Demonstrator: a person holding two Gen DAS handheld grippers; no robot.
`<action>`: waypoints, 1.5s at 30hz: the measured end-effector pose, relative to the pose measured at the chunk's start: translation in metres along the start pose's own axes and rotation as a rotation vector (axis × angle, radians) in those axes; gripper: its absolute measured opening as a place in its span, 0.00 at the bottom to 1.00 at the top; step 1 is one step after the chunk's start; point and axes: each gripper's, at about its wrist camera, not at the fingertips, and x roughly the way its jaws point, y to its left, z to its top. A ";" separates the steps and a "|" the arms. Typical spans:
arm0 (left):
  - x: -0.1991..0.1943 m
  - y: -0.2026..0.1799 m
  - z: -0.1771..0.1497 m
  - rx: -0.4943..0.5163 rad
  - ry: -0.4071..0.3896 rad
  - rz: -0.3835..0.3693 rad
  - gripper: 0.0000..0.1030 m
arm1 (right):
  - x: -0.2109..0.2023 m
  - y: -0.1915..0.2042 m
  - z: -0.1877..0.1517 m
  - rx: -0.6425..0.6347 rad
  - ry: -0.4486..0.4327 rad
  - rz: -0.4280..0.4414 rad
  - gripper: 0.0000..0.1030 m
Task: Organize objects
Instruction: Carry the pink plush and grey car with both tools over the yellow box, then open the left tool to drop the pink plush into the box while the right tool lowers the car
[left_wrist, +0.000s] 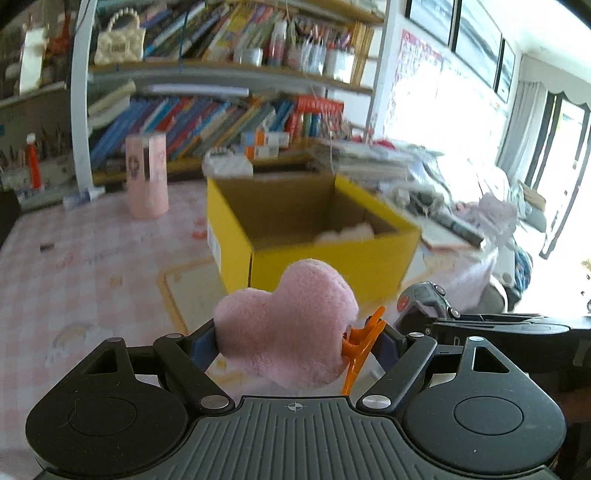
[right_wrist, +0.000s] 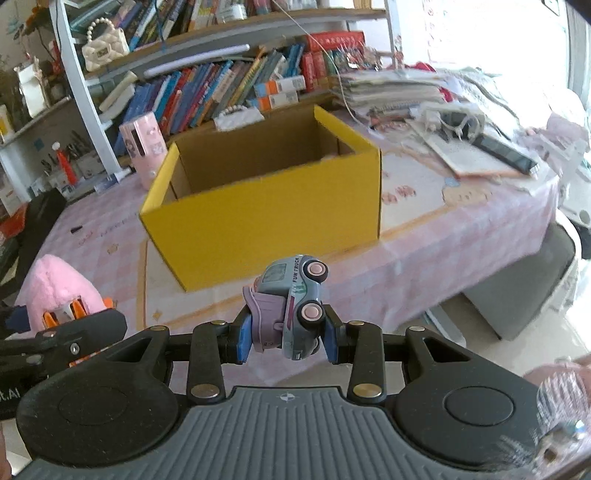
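Note:
My left gripper (left_wrist: 295, 343) is shut on a pink plush heart (left_wrist: 288, 325) with an orange clip (left_wrist: 360, 343) on its right side, held above the table short of the open yellow cardboard box (left_wrist: 314, 236). Something pale lies inside the box at its right. My right gripper (right_wrist: 286, 339) is shut on a small blue toy truck (right_wrist: 295, 306) turned on its side, held in front of the yellow box (right_wrist: 258, 206). The pink plush (right_wrist: 55, 291) and the left gripper show at the left of the right wrist view.
A pink cylinder holder (left_wrist: 147, 173) stands left of the box on the pink checked tablecloth (left_wrist: 74, 280). Bookshelves (left_wrist: 221, 118) run behind. Stacked papers and clutter (right_wrist: 424, 99) fill the table's right side. The table edge and a grey seat (right_wrist: 524, 295) lie to the right.

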 end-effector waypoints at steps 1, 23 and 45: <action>0.002 -0.002 0.005 0.003 -0.018 0.005 0.81 | 0.000 0.000 0.006 -0.013 -0.019 0.004 0.34; 0.100 -0.036 0.067 0.024 -0.096 0.199 0.81 | 0.077 -0.040 0.128 -0.216 -0.176 0.160 0.34; 0.163 -0.032 0.070 0.026 0.054 0.274 0.84 | 0.155 -0.030 0.147 -0.344 -0.004 0.288 0.34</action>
